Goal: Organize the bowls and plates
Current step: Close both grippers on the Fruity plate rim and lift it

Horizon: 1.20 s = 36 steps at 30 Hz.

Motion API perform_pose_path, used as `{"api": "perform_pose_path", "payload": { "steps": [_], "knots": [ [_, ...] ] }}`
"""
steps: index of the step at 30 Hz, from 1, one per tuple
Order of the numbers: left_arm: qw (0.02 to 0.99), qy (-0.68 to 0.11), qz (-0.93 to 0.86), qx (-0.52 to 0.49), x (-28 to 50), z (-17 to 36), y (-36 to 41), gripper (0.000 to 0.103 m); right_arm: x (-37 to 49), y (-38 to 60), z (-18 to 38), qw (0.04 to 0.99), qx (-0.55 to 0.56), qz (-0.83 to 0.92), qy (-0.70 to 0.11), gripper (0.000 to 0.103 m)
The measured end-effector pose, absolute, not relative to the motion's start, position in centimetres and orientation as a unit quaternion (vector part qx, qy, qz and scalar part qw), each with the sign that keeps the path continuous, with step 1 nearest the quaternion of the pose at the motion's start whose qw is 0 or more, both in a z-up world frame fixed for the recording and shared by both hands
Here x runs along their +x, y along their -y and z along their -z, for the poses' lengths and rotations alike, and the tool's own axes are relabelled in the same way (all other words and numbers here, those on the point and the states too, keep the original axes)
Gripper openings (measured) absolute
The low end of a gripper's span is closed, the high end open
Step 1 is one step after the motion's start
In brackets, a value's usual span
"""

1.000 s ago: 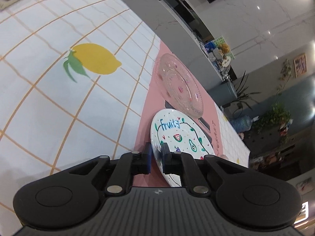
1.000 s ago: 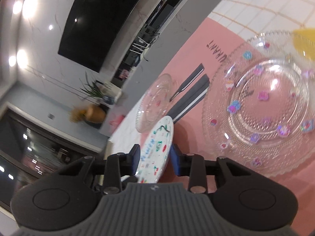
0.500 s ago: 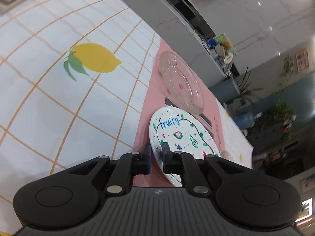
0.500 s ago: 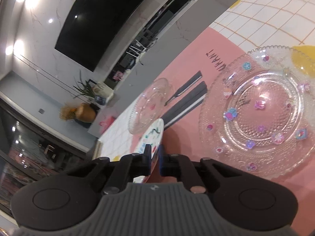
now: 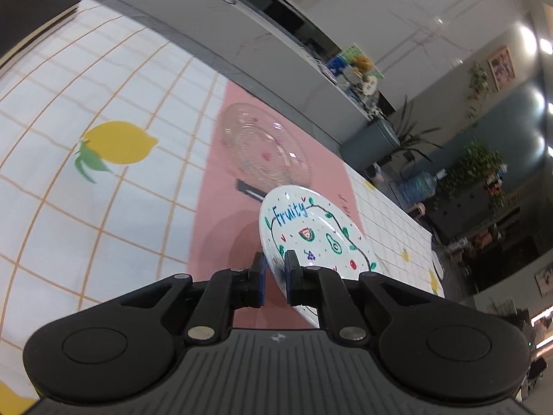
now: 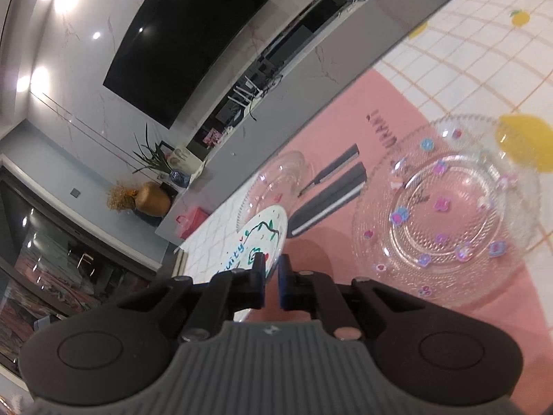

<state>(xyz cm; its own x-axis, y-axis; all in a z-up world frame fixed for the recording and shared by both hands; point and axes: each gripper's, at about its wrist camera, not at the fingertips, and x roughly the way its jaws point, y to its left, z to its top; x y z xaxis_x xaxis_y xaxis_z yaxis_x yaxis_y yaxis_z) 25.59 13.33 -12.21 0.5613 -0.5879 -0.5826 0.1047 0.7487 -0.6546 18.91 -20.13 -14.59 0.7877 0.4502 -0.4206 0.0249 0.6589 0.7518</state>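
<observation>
Both grippers clamp the white plate (image 5: 312,231) by its rim: the left gripper (image 5: 274,278) bites the near edge low in its view, the right gripper (image 6: 271,285) pinches the opposite edge at lower centre of its view. Held between them, the plate is tilted above the pink mat (image 5: 221,228). Beyond it, toward upper centre of the left view, lies a small glass plate (image 5: 264,145). At the right of the right view a large glass plate (image 6: 446,207) rests on the mat, dark printed cutlery (image 6: 328,200) between the two. Under the mat spreads the desk's lemon-print cloth (image 5: 103,180).
</observation>
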Motion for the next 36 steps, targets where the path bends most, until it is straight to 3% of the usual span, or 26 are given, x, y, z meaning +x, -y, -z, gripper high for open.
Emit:
{"api": "perform_pose_path", "payload": {
  "steps": [18, 36],
  "knots": [
    [0.820, -0.442, 0.274, -0.239, 22.0, 7.2, -6.4, 0.013, 10.5, 25.2, 8.4, 0.878, 0.370, -0.065, -0.295, 0.005],
    [0.791, -0.517, 0.292, -0.143, 20.8, 9.6, -1.1, 0.013, 5.0, 29.0, 13.6, 0.801, 0.468, -0.005, -0.373, 0.006]
  ]
}}
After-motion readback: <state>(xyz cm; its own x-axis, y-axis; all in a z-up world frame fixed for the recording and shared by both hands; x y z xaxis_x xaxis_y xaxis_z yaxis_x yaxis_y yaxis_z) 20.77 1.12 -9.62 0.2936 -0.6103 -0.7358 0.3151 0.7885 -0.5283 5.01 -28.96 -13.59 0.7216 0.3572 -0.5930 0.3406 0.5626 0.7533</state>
